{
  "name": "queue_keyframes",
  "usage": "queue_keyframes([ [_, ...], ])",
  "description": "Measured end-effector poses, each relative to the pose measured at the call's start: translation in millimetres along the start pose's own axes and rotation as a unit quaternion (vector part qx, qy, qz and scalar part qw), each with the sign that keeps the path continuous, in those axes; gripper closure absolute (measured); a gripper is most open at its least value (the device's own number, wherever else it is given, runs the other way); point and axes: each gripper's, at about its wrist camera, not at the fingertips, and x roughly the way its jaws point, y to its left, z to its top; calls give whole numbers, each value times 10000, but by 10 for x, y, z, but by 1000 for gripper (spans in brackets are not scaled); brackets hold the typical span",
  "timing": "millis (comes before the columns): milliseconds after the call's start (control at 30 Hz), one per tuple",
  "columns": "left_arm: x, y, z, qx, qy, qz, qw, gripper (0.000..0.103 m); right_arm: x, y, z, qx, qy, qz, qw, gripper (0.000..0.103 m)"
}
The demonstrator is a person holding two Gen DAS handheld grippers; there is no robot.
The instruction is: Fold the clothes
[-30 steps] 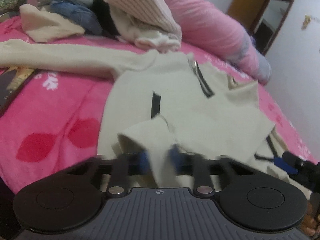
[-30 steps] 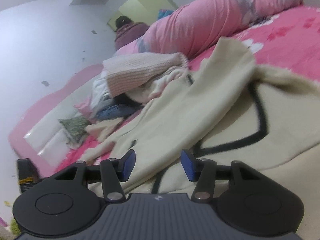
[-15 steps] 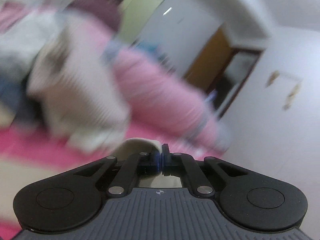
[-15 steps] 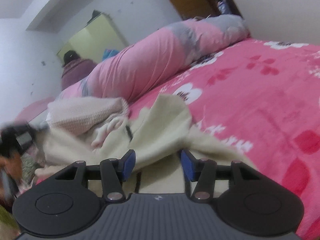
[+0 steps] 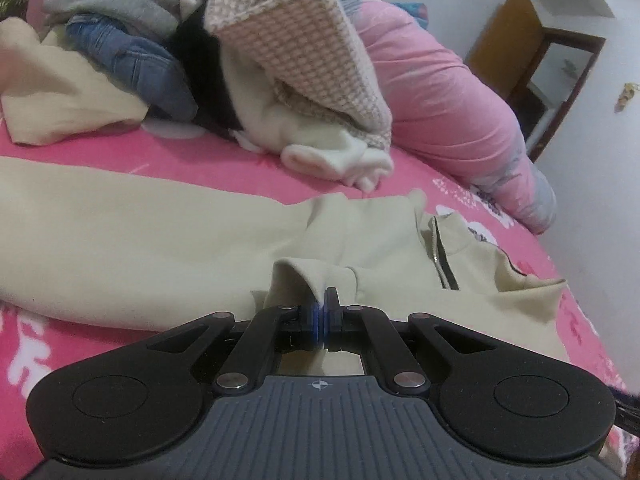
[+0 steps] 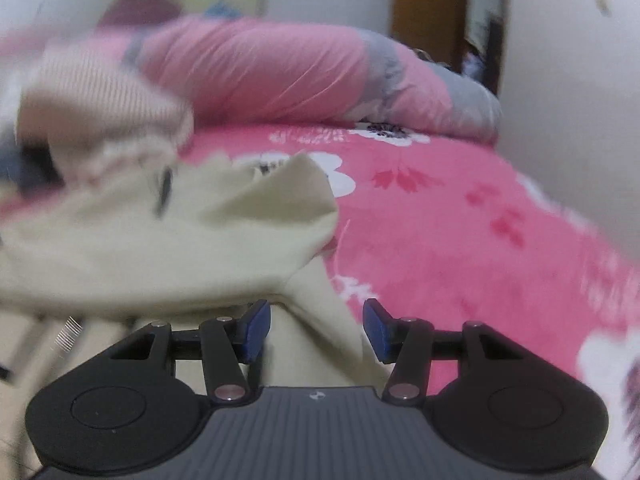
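A cream top (image 5: 168,236) lies spread on the pink bed (image 5: 100,344), soft, limp and light; the left hand-held gripper (image 5: 321,312) pinches its cuff, the right hand-held gripper (image 6: 316,330) half-open, empty; hems suit gripping.

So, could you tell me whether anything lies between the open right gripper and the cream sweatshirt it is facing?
Nothing visible does. The right gripper is open, with a fold of the cream sweatshirt already between its fingers and no other garment over it. The clothes pile lies farther back, to the left.
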Motion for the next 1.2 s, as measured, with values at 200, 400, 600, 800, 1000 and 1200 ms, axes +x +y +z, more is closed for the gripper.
queue_keyframes([
  [200, -47, -55, 1, 55, -262, -38, 9996, 103, 367, 37, 11, -269, 261, -167, 9992, 92],
  [400, 77, -145, -84, 837, 117, 234, 9961, 102, 382, -382, -140, 1200, 372, -155, 9920, 91],
  [600, 53, -68, -120, 829, 382, 379, 9951, 87, 412, -453, -216, 1488, 555, -41, 9873, 83],
  [800, -361, 57, -36, 576, -25, 888, 9944, 72, 444, -535, -240, 1685, 459, 90, 9846, 79],
  [1000, -527, -71, 167, 797, -333, 1159, 9895, 57, 423, -584, -285, 1808, 324, 211, 9828, 76],
  [1200, -113, -534, 312, 1500, 247, 675, 9861, 32, 420, -648, -331, 2028, 216, 413, 9781, 72],
])
